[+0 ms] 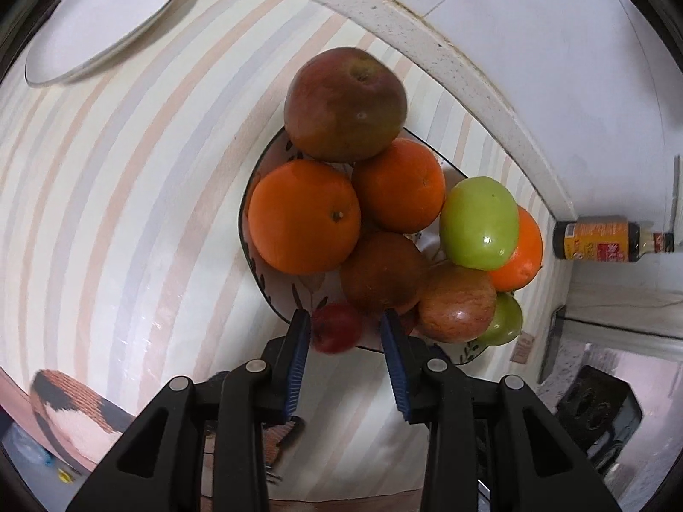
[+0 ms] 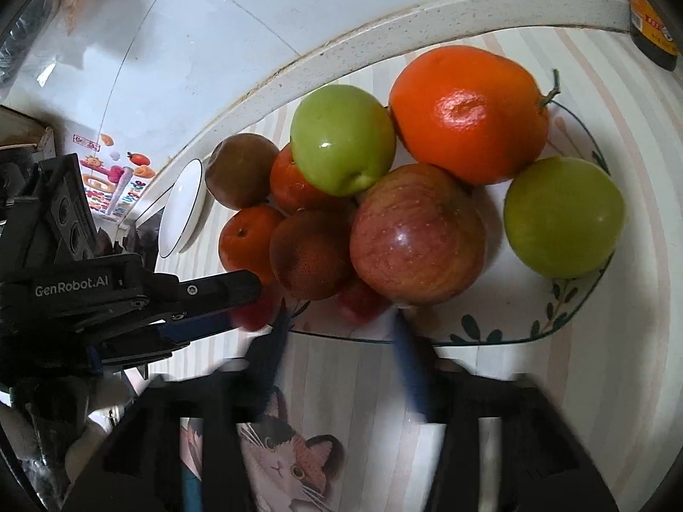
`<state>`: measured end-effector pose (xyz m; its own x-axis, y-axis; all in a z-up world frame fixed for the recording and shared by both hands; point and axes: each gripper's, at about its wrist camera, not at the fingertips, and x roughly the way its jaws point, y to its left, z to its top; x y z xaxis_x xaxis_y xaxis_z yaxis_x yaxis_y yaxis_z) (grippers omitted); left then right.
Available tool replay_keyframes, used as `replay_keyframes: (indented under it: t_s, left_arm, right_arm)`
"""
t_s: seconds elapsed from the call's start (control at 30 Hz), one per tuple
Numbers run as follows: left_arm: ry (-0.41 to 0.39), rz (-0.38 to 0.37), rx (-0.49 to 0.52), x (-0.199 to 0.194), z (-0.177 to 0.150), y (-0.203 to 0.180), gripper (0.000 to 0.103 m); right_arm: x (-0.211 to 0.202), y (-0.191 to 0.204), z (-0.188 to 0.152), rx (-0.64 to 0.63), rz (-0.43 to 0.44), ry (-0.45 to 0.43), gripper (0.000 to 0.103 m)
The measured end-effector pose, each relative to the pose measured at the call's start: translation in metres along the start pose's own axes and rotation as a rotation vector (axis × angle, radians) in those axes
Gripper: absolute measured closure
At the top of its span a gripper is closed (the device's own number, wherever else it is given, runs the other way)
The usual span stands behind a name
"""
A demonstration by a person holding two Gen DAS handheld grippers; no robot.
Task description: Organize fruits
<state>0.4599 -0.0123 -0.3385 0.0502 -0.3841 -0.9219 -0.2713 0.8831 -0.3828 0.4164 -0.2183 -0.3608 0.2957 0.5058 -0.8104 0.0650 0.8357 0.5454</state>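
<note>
Mostly striped tablecloth (image 1: 128, 213), white tiled wall (image 1: 533, 42) behind, bottle (image 1: 606, 241) near wall

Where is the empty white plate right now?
The empty white plate lies at the upper left of the left wrist view, on the striped tablecloth, apart from the patterned fruit plate. In the right wrist view it shows left of the fruit pile.

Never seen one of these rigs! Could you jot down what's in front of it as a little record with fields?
Surface: striped tablecloth
Fruit plate: leaf-patterned plate, piled with fruit
Fruits: oranges, green apples, red apple, mango, small red fruit
Spare dish: white plate, holding nothing
Left hand-held gripper: open, fingers either side of the small red fruit
Right hand-held gripper: open, at the plate's rim
Background: dark bottle
</note>
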Motion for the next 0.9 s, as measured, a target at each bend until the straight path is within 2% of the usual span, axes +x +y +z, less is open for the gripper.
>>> replay_keyframes:
  t_s: [0.03, 0.1, 0.17, 0.2, 0.3, 0.37, 0.43, 0.53, 0.67, 0.9]
  left_arm:
    - [-0.006, 0.014, 0.018, -0.003, -0.001, -0.001, 0.059]
    - [-0.015, 0.035, 0.045, -0.007, -0.001, -0.001, 0.034]
    - [-0.035, 0.060, 0.085, -0.014, -0.003, -0.004, 0.018]
    - [-0.050, 0.086, 0.107, -0.019, -0.005, -0.005, 0.014]
    - [-0.114, 0.183, 0.194, -0.034, -0.016, -0.011, 0.013]
    - [-0.171, 0.264, 0.260, -0.047, -0.028, -0.014, 0.006]
    - [-0.214, 0.318, 0.306, -0.057, -0.040, -0.013, 0.005]
    - [-0.274, 0.374, 0.363, -0.072, -0.062, -0.014, 0.005]
    - [-0.318, 0.361, 0.398, -0.091, -0.085, -0.017, 0.005]
    - [-0.408, 0.316, 0.457, -0.139, -0.136, -0.028, 0.005]
  right_arm:
    - [-0.003, 0.000, -0.001, 0.004, -0.003, -0.001, 0.036]
    - [-0.009, 0.000, -0.002, 0.014, -0.014, -0.006, 0.033]
    - [-0.020, -0.001, -0.005, 0.027, -0.048, -0.013, 0.020]
    - [-0.027, -0.001, -0.007, 0.029, -0.083, -0.018, 0.017]
    - [-0.048, 0.001, -0.011, 0.008, -0.201, -0.037, 0.010]
    - [-0.061, 0.003, -0.015, -0.011, -0.270, -0.047, 0.008]
    - [-0.075, 0.009, -0.019, -0.037, -0.344, -0.067, 0.008]
    - [-0.098, 0.017, -0.029, -0.063, -0.407, -0.103, 0.006]
    - [-0.125, 0.035, -0.047, -0.085, -0.455, -0.162, 0.006]
    - [-0.185, 0.073, -0.085, -0.108, -0.456, -0.264, 0.006]
